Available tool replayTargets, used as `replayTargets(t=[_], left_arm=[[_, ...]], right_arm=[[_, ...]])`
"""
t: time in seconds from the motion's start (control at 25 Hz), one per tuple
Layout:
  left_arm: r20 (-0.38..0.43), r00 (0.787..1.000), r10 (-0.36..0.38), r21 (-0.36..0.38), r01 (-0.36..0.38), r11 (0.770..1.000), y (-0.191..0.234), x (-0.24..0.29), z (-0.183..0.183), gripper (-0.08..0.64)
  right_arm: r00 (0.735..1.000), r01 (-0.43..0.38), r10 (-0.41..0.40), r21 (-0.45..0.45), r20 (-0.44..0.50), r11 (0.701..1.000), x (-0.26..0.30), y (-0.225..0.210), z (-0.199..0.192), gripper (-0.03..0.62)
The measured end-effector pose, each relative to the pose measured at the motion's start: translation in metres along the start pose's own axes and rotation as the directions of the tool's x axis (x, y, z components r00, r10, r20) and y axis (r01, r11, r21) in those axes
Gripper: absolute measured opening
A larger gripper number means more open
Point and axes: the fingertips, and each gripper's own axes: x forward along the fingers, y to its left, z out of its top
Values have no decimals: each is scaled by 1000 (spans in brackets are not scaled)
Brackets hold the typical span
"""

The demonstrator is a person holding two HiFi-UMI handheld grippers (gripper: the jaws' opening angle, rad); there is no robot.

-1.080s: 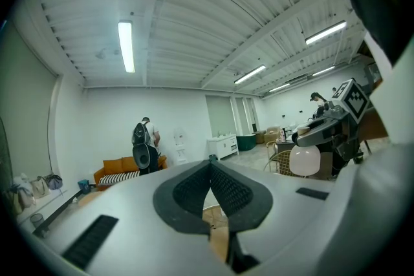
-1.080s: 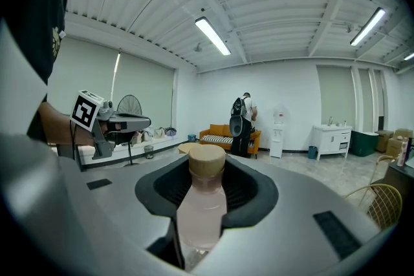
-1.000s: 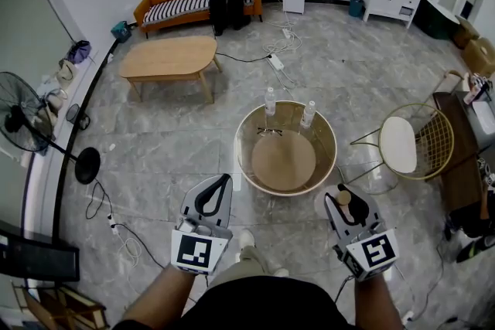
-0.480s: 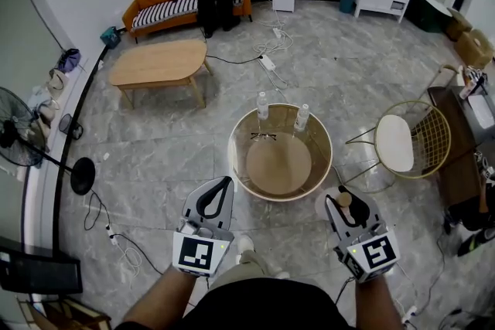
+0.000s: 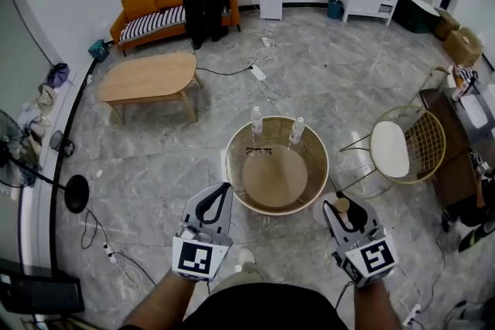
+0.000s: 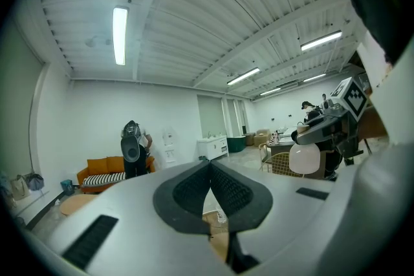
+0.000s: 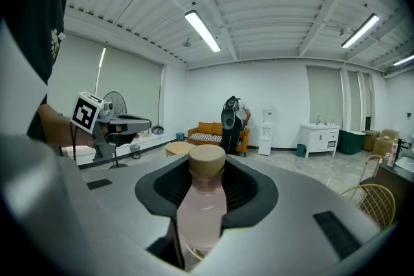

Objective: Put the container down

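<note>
The right gripper [image 5: 341, 211] is clamped on a see-through pale pink bottle with a light brown cap [image 5: 341, 205]. In the right gripper view, the right gripper [image 7: 206, 179] has its two dark jaws pressed on the sides of the bottle [image 7: 202, 203], which stands up straight between them. The bottle is not on the table yet. It sits in the gripper just beside the near right edge of the round table with a glass rim and a brown wooden middle [image 5: 274, 180].

The left gripper [image 5: 223, 192] has its jaws shut together with nothing between them, as the left gripper view [image 6: 210, 172] shows. It is near the table's near left edge.

Two clear water bottles [image 5: 257, 120] [image 5: 297, 130] stand at the far edge of the table. A pair of dark glasses [image 5: 257, 151] lies just in front of them.

Since a second ago, the table has come closer to both grippers. The grip on the pink bottle looks the same as before.
</note>
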Motion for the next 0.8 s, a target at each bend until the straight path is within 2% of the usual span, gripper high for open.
replayTargets(t=[0.28, 0.48, 0.8], left_arm=[[12, 1000, -28, -6, 28, 1000, 39, 17, -10, 15], [14, 998, -63, -16, 63, 998, 63, 23, -23, 15], [29, 997, -76, -31, 77, 997, 83, 29, -30, 15]], right_arm=[[998, 51, -52, 8, 48, 999, 39, 6, 18, 144], [998, 58, -58, 20, 12, 998, 61, 20, 17, 144], [997, 76, -76, 17, -10, 997, 73, 25, 24, 144]])
